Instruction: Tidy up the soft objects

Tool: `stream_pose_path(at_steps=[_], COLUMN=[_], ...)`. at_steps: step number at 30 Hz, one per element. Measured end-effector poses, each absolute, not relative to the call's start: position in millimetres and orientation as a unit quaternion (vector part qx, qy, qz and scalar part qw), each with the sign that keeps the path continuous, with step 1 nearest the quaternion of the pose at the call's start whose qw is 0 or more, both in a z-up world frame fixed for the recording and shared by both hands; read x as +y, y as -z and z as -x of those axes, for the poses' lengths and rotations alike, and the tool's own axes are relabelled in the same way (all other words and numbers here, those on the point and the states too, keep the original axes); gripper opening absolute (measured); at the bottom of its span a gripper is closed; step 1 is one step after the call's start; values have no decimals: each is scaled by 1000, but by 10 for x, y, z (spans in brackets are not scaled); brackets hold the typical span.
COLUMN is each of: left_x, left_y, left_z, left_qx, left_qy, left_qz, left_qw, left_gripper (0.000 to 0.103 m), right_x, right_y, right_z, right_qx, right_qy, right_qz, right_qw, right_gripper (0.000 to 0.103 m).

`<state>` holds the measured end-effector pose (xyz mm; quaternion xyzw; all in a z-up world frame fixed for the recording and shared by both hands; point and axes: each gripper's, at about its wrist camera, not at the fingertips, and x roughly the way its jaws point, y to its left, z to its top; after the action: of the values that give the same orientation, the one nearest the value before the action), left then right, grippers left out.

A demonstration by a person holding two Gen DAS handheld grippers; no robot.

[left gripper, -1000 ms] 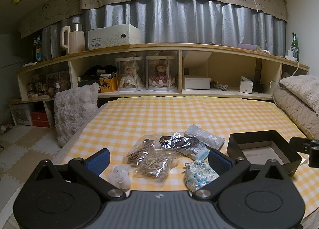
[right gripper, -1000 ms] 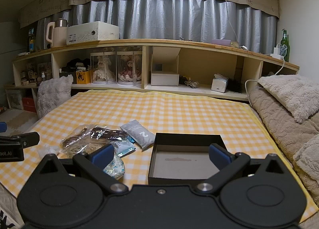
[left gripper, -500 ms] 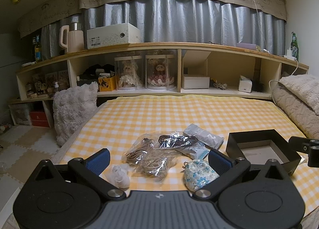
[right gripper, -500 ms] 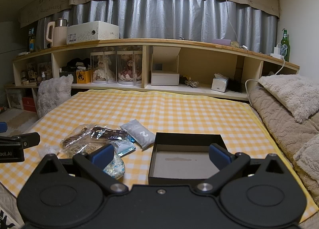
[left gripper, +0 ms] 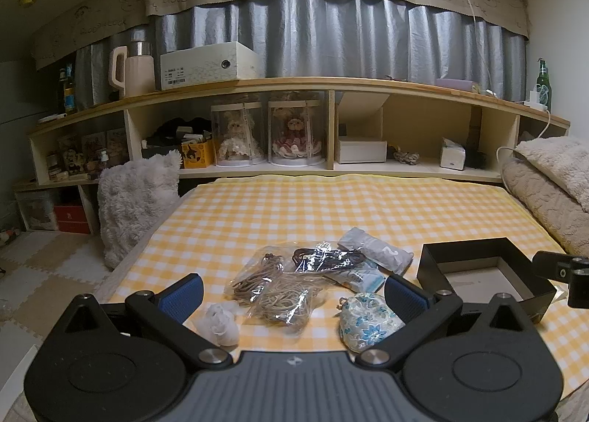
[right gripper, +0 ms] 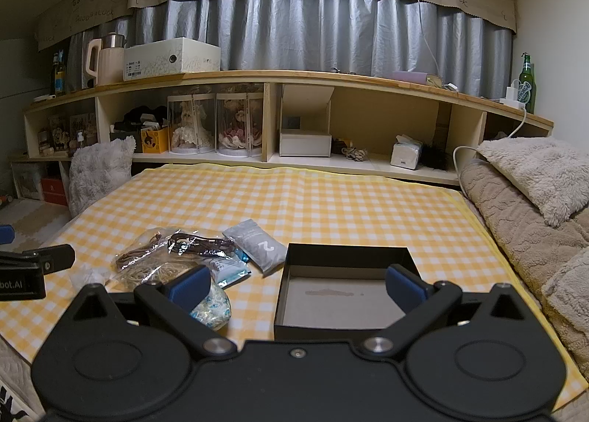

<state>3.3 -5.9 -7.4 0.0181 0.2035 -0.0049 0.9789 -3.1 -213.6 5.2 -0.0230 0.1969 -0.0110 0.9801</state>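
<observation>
The left claw [left gripper: 291, 291] is hanging wide open over the bed's yellow checked cloth [left gripper: 294, 208], holding nothing. Below it, clear bags of cords [left gripper: 281, 284], a white fluffy ball [left gripper: 221, 322] and a flowery pouch [left gripper: 364, 321] are lying close together. The right claw [right gripper: 296, 282] is gaping open too, hovering by the black box [right gripper: 346, 256] sitting just right of the pile.
</observation>
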Motion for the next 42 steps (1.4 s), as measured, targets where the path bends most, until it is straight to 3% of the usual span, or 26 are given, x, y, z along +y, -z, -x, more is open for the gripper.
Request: stream_pose_path(at_steps=[42], left_x=[-56], left_y=[55], left_z=[-23], left_qx=[204], left_qy=[7], left_qz=[-14], left_qw=[979], left_gripper=[103], right_x=[-2145], right_y=[-77], right_z=[43], right_qx=[196], right_qy=[11], right_qz=[21], right_qw=[980], right_gripper=[102])
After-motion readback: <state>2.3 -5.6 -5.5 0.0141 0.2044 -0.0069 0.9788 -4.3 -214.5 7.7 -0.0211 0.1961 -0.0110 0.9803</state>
